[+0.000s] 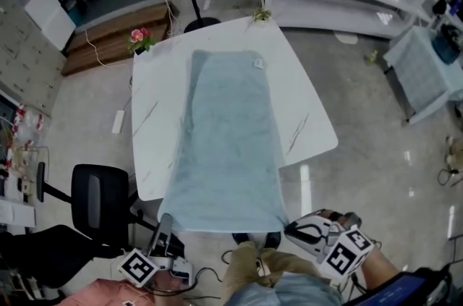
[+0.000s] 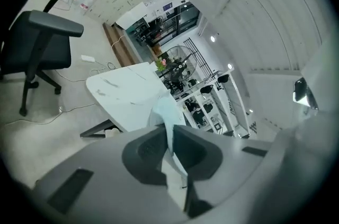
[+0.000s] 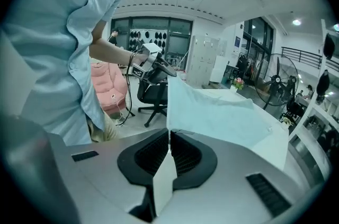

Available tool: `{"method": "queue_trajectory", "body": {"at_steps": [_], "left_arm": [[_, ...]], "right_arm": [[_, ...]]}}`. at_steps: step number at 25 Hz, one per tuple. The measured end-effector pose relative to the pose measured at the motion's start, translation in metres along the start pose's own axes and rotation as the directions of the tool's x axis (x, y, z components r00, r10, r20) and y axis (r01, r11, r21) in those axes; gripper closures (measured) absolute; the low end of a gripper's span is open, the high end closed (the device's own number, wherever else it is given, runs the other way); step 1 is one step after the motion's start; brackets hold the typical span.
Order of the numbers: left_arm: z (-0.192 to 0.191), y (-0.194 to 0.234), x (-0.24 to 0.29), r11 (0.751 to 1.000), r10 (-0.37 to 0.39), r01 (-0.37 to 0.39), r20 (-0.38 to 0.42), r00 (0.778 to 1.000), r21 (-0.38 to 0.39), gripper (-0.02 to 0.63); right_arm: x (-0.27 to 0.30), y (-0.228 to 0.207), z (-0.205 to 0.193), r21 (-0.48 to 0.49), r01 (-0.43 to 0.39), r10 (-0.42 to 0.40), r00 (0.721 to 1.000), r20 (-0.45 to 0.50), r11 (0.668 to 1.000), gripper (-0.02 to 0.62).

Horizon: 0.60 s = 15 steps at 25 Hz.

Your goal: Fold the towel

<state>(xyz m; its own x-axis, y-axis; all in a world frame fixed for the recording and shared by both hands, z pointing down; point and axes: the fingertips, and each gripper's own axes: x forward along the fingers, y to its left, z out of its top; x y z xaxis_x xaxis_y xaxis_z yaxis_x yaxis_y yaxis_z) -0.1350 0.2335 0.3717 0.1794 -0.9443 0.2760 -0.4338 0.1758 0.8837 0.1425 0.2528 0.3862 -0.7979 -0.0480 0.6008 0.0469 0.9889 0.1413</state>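
The white table [image 1: 307, 116] stretches away ahead of both grippers. The pale blue towel [image 1: 228, 145] lies lengthwise on it, with its near edge held between them. The left gripper [image 1: 165, 226] pinches the towel's near left corner, and the right gripper [image 1: 291, 228] pinches the near right corner.

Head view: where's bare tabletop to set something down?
Bare: the white table right of the long light-blue towel, widest there; a narrower strip on its left. Crowded: near edge, where left claw and right claw grip the towel's corners.
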Motion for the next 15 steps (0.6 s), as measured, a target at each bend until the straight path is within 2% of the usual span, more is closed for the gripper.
{"method": "queue_trajectory", "body": {"at_steps": [2,4,6,9,11,13,15], "left_arm": [[-0.001,-0.005,-0.010,0.999,0.037,-0.037,-0.013,0.999,0.012,0.581],[0.000,-0.003,-0.025,0.991,0.118,-0.115,-0.030,0.993,0.070,0.581],[-0.001,-0.011,-0.034,0.985,0.137,-0.133,-0.029,0.990,0.114,0.581],[0.005,-0.019,-0.052,0.948,0.216,-0.202,-0.029,0.976,0.244,0.581],[0.010,-0.033,-0.055,0.945,0.193,-0.179,-0.026,0.981,0.274,0.581],[0.016,-0.049,-0.052,0.948,0.147,-0.134,-0.022,0.989,0.290,0.581],[0.027,-0.065,-0.044,0.940,0.114,-0.101,-0.018,0.993,0.326,0.580]], "right_arm": [[-0.007,0.005,0.008,0.013,0.016,-0.016,1.000,-0.006,1.000,0.566],[-0.015,0.011,0.015,0.024,0.027,-0.027,1.000,-0.013,0.999,0.566],[-0.023,0.017,0.023,0.039,0.030,-0.030,0.999,-0.012,0.999,0.566],[-0.035,0.024,0.037,0.066,0.036,-0.036,0.999,-0.004,0.997,0.568],[-0.043,0.023,0.045,0.079,0.059,-0.060,0.998,0.010,0.995,0.568],[-0.048,0.012,0.053,0.087,0.104,-0.107,0.994,0.031,0.991,0.568],[-0.053,-0.004,0.064,0.097,0.156,-0.161,0.985,0.054,0.983,0.568]]}}
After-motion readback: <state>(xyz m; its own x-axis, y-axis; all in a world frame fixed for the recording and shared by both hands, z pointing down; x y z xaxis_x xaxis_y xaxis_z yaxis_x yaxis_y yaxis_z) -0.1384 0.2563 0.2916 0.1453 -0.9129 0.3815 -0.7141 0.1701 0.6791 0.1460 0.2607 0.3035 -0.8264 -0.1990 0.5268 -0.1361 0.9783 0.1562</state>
